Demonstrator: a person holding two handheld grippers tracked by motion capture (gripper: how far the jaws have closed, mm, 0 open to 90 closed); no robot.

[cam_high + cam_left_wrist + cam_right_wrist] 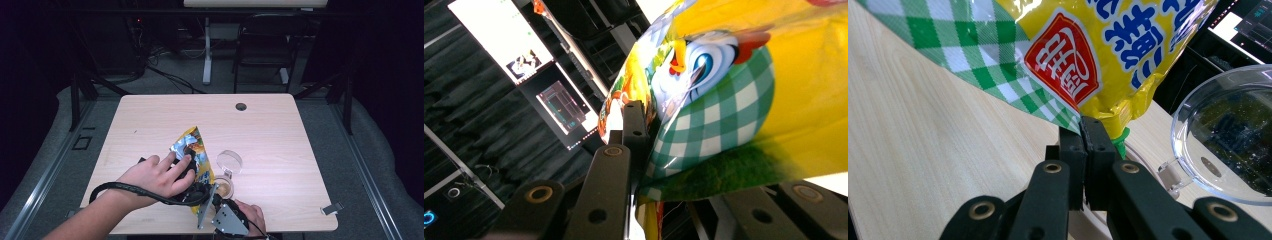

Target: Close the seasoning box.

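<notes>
Our right gripper (1083, 150) has its jaws pinched tight on the bag's (1088, 55) bottom corner. Our left gripper (636, 145) has its jaws closed on the bag's side, holding it tilted above the tabletop (280, 130). A cup (224, 187) and clear lid (229, 161) sit just beside. We judge the bag gripped but not yet opened; pouring remains.

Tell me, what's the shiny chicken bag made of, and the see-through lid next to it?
The snack bag looks like thin glossy plastic film: it crinkles, and light glints off its printed surface. The clear lid seems to be hard, smooth plastic, since you can see straight through it and its rim keeps a neat round shape. It could be glass, but the little moulded tab suggests plastic.
</notes>
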